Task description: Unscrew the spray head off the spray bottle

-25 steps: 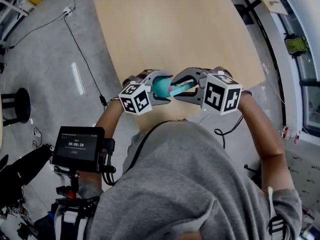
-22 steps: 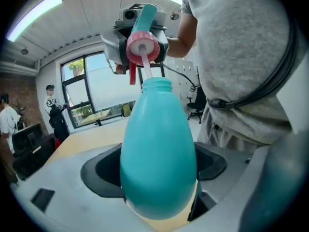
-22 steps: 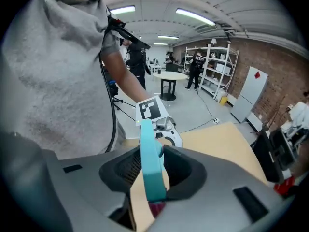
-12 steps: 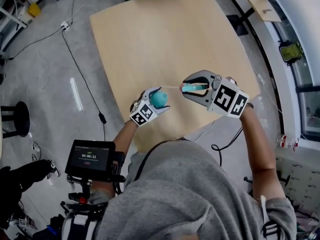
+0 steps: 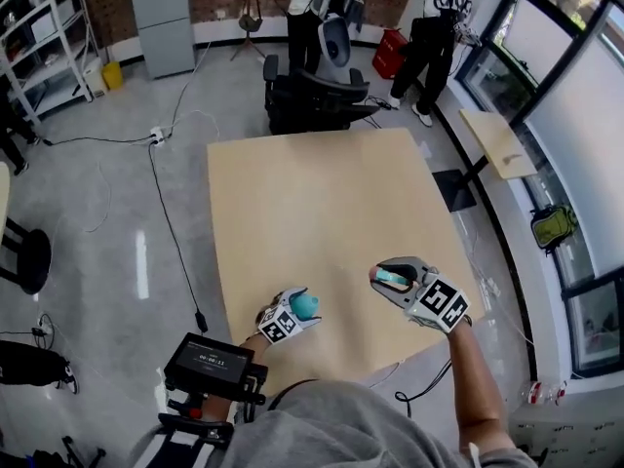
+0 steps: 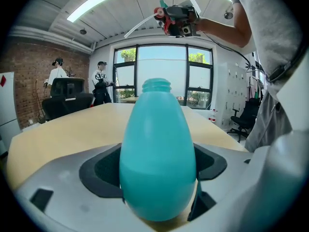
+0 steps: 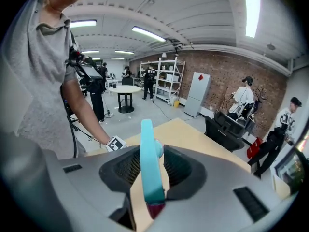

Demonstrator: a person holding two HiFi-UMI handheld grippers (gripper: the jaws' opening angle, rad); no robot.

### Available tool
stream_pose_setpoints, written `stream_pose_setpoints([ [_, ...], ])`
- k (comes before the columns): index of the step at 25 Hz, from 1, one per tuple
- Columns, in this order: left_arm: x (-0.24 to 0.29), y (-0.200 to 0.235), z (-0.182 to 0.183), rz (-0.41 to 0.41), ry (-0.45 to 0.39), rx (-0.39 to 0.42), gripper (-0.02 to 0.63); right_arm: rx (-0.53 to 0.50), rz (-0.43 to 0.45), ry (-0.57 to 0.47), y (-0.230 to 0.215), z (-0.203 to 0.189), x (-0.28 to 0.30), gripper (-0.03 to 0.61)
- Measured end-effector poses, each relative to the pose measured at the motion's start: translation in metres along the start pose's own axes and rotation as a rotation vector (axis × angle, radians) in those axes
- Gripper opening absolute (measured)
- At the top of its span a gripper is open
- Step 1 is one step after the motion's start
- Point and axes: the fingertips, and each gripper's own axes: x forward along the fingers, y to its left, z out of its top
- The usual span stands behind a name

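Observation:
My left gripper [image 5: 295, 309] is shut on the teal egg-shaped spray bottle [image 5: 306, 306] near the table's front edge. The bottle [image 6: 157, 163] stands upright between the jaws, and its threaded neck [image 6: 156, 85] is bare. The teal spray head [image 5: 394, 279] is off the bottle, held by my right gripper [image 5: 390, 281], raised to the right of it and apart from it. In the right gripper view the spray head [image 7: 150, 163] sits clamped between the pads. From the left gripper view the right gripper [image 6: 177, 19] hangs high up, with the head's white dip tube [image 6: 140, 25] sticking out leftward.
The light wooden table [image 5: 322, 213] carries nothing else in view. Black office chairs [image 5: 312, 96] stand at its far edge, and two people [image 5: 434, 27] are behind them. A cable [image 5: 171, 213] runs over the floor on the left. A small side table [image 5: 499, 142] is at the right.
The spray head has come away from the bottle. My right gripper carried it up and to the right, my left lowered the bottle toward the table, and the head view tilted up.

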Motion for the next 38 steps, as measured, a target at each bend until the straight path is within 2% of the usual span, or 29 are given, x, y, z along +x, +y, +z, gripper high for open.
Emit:
stream_pose_setpoints([
  [4, 0.008, 0.015, -0.01, -0.008, 0.002, -0.026, 0.4, 0.061, -0.056, -0.04, -0.023, 0.002, 0.006, 0.133],
  [7, 0.007, 0.012, -0.007, -0.031, -0.019, -0.07, 0.4, 0.14, -0.086, -0.047, -0.034, -0.013, 0.021, 0.133],
  [13, -0.007, 0.024, 0.028, -0.029, -0.11, -0.122, 0.416, 0.176, -0.16, 0.024, -0.074, -0.056, 0.065, 0.133],
  [17, -0.024, 0.007, 0.037, -0.051, -0.128, -0.182, 0.449, 0.158, -0.21, 0.113, -0.075, -0.105, 0.095, 0.133],
  [21, -0.045, -0.012, 0.032, -0.066, -0.116, -0.187, 0.453, 0.087, -0.244, 0.24, -0.048, -0.183, 0.127, 0.133],
  [23, -0.062, -0.002, 0.026, -0.028, -0.11, -0.185, 0.453, -0.007, -0.238, 0.283, -0.031, -0.208, 0.152, 0.134],
  [27, -0.113, 0.025, 0.036, 0.109, -0.148, -0.186, 0.451, -0.168, -0.219, 0.348, 0.011, -0.227, 0.185, 0.134],
  [31, -0.164, 0.016, 0.049, 0.226, -0.2, -0.239, 0.451, -0.286, -0.181, 0.39, 0.074, -0.242, 0.21, 0.135],
  [35, -0.176, 0.001, 0.064, 0.262, -0.242, -0.252, 0.448, -0.313, -0.173, 0.386, 0.088, -0.249, 0.223, 0.163],
  [37, -0.184, -0.004, 0.07, 0.272, -0.273, -0.26, 0.445, -0.286, -0.151, 0.365, 0.094, -0.249, 0.227, 0.205],
  [38, -0.188, -0.005, 0.073, 0.276, -0.291, -0.268, 0.442, -0.256, -0.14, 0.349, 0.096, -0.248, 0.228, 0.249],
])
